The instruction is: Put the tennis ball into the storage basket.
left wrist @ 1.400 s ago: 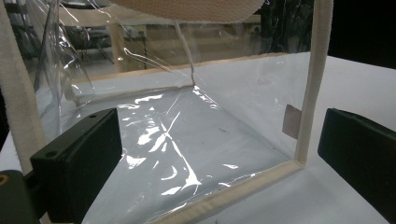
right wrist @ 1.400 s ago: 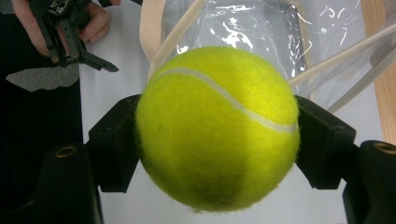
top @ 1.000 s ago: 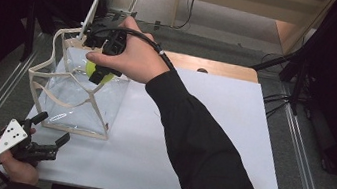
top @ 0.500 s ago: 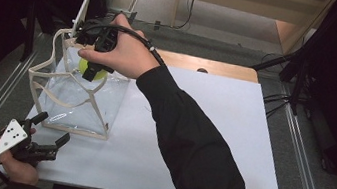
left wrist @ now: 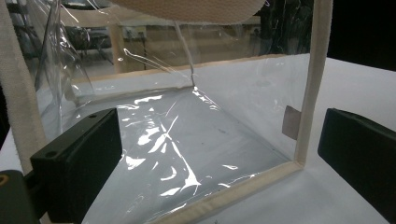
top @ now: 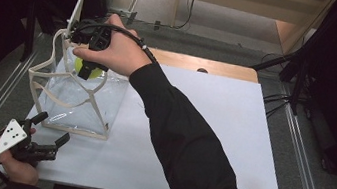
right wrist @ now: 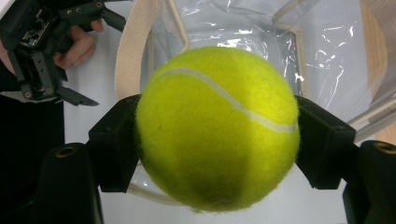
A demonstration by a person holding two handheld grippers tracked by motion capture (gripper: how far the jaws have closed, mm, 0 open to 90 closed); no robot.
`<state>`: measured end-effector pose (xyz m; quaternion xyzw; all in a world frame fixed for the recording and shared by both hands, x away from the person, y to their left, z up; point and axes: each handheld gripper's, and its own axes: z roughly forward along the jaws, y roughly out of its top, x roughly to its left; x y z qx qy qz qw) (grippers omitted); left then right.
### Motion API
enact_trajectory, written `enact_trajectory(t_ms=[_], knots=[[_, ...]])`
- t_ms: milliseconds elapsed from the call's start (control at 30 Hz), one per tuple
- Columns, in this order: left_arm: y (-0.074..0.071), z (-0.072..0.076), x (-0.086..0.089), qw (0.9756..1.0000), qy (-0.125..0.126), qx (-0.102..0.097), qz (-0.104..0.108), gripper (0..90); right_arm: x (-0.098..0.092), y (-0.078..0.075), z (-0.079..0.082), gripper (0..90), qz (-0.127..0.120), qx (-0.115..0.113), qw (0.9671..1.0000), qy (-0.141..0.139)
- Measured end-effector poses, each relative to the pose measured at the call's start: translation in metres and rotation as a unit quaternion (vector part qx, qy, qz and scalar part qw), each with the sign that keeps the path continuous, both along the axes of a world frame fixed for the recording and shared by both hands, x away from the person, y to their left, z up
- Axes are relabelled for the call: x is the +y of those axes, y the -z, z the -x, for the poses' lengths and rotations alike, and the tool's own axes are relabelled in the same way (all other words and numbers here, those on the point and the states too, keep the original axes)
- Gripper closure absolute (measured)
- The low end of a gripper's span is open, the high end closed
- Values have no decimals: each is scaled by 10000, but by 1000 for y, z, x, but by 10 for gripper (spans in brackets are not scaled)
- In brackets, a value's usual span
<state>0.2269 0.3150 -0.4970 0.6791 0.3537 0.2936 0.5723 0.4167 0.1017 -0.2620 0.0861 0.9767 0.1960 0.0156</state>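
A yellow-green tennis ball [right wrist: 219,126] sits between the black pads of my right gripper [right wrist: 217,140], which is shut on it. In the high view this gripper [top: 88,66] points down with the ball [top: 80,65] over the open top of a clear plastic bag [top: 76,103] with beige straps, near its far left corner. The bag's mouth [right wrist: 261,28] lies just below the ball. At the table's near left corner my left gripper [top: 52,130] rests open, aimed at the bag's near side. Its jaws stand wide apart in front of the bag wall [left wrist: 187,140], with nothing between them.
The bag stands on a white table top [top: 211,131] with a wooden strip [top: 196,63] along the far edge. Metal rails [top: 300,144] run down both sides. Cables and dark stands are on the floor at the right.
My right hand has carried the ball to the left and a little lower, over the bag's far left corner. The left gripper has stayed put.
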Motion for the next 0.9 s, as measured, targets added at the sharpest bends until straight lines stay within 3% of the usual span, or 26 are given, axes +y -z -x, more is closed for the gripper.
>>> enact_trajectory(t_ms=[500, 900], knots=[[0, 0, 0, 10000, 1, 3, 3, 3, 5, 13, -7, 242, 144, 31, 9999, 47], [0, 0, 0, 10000, 2, 0, -24, 3, -3, 22, -7, 240, 297, -6, 9996, 25]])
